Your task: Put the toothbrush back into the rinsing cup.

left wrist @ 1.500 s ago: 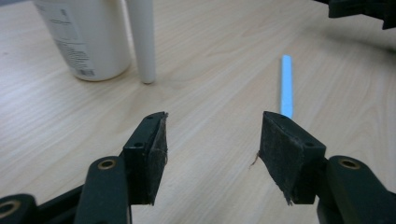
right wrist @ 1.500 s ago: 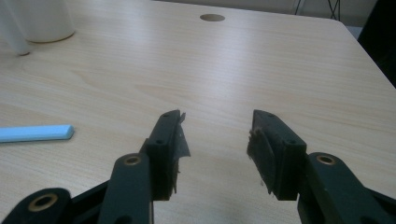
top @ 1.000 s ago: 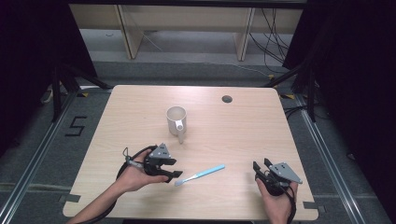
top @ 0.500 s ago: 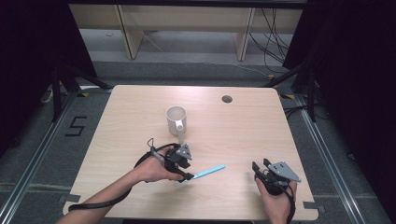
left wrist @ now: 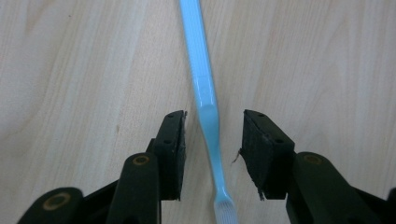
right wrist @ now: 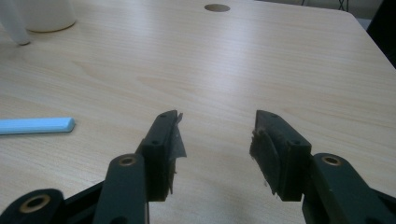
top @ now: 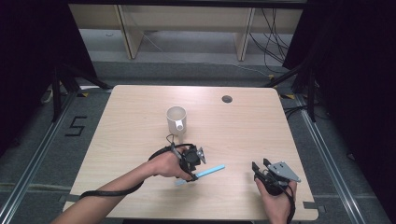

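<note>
The pale wooden desk (top: 140, 121) stands on grey floor. Near its front edge the right gripper (top: 261, 167) rests with fingers apart around nothing. Left of it the left gripper (top: 195, 171) straddles the blue toothbrush (left wrist: 208, 107), fingers closing in but not touching it. Farther back, mid-desk, stands a white mug (top: 177, 118); whether anything is in it cannot be told. Wooden shelving (top: 187, 28) rises beyond.

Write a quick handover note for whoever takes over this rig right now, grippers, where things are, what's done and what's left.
Left gripper: over the blue toothbrush, jaws either side of its neck and just closing in, pads not yet touching.
Right gripper: open, nothing between its jaws, resting at the near right of the table.
Toothbrush lies flat on the table; the white mug stands upright beyond it.
Done: left gripper lined up.
Left: probably close, then lift the toothbrush.
</note>
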A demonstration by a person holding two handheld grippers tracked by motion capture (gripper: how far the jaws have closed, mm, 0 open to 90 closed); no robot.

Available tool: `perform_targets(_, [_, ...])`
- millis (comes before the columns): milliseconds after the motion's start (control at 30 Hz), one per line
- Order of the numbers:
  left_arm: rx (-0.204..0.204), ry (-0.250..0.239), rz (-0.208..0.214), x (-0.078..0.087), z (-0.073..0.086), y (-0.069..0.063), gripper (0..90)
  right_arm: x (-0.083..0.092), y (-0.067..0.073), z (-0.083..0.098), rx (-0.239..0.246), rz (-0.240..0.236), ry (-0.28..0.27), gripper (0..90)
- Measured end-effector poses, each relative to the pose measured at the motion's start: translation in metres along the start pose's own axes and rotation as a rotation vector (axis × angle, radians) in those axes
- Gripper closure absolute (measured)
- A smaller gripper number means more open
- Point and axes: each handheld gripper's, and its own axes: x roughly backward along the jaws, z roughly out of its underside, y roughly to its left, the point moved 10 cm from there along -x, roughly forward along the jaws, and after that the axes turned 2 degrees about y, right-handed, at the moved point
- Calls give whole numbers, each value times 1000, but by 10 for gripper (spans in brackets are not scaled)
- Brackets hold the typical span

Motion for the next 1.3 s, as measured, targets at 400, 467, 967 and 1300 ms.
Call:
perform_targets(400, [12, 66, 15, -8, -17, 0, 657, 0, 1, 2, -11, 3, 17, 514])
perform_targets(467, [9, 75, 14, -10, -18, 0, 659, -2, -1, 0, 25, 0, 4, 514])
perform_targets(967, [-4, 108, 5, -18, -21, -2, 686, 1, -1, 0, 16, 10, -5, 520])
perform_targets(1300, [-39, 143, -5, -21, -18, 1, 715, 2, 4, 2, -34, -5, 13, 518])
